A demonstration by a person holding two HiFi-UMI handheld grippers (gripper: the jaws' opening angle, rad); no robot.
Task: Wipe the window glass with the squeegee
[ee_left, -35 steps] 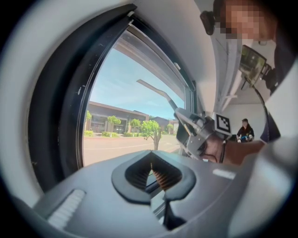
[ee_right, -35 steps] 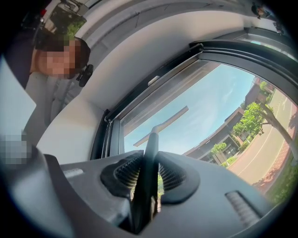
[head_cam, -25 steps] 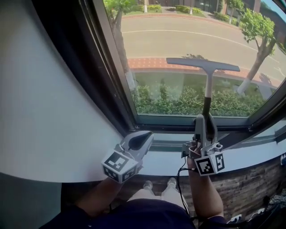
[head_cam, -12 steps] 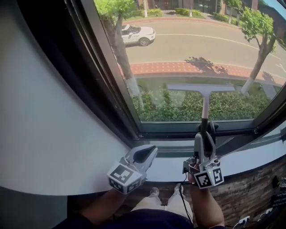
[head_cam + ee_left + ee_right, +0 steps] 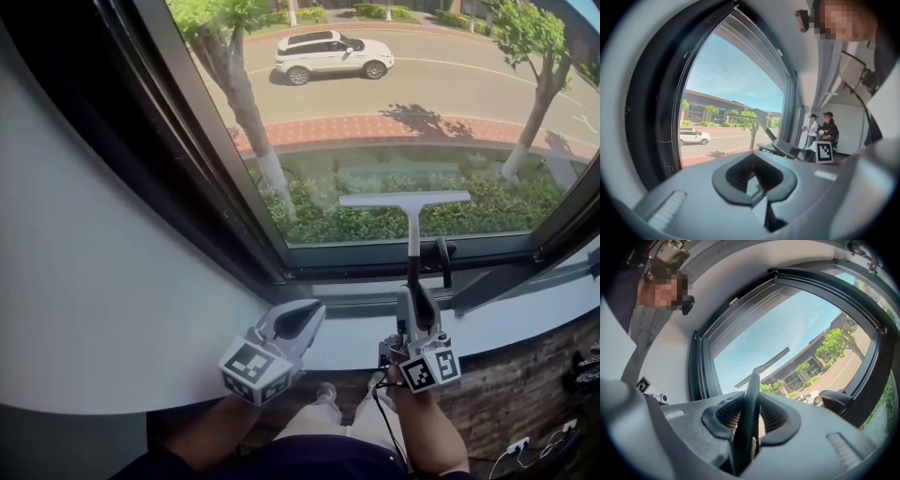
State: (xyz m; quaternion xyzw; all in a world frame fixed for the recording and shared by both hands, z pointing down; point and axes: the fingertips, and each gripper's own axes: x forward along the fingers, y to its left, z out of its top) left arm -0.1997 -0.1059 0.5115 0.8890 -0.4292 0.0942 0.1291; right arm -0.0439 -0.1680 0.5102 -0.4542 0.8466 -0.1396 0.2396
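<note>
One squeegee (image 5: pixel 405 200) is in use. Its blade lies level and low against the glass (image 5: pixel 394 103), just above the bottom frame (image 5: pixel 356 257), with the handle running straight down to the right gripper (image 5: pixel 415 302). Contact between blade and glass cannot be confirmed. The right gripper's jaws are clamped on the dark lower handle, as its own view shows. The left gripper (image 5: pixel 302 317) hovers beside it over the sill (image 5: pixel 525 319); its jaws are together with nothing between them.

Step in hand, as judged: the bottom end of a wiping pass. The next move calls for resetting the blade high on an unwiped strip, then pressing it flat, level and evenly, clear of the frame
</note>
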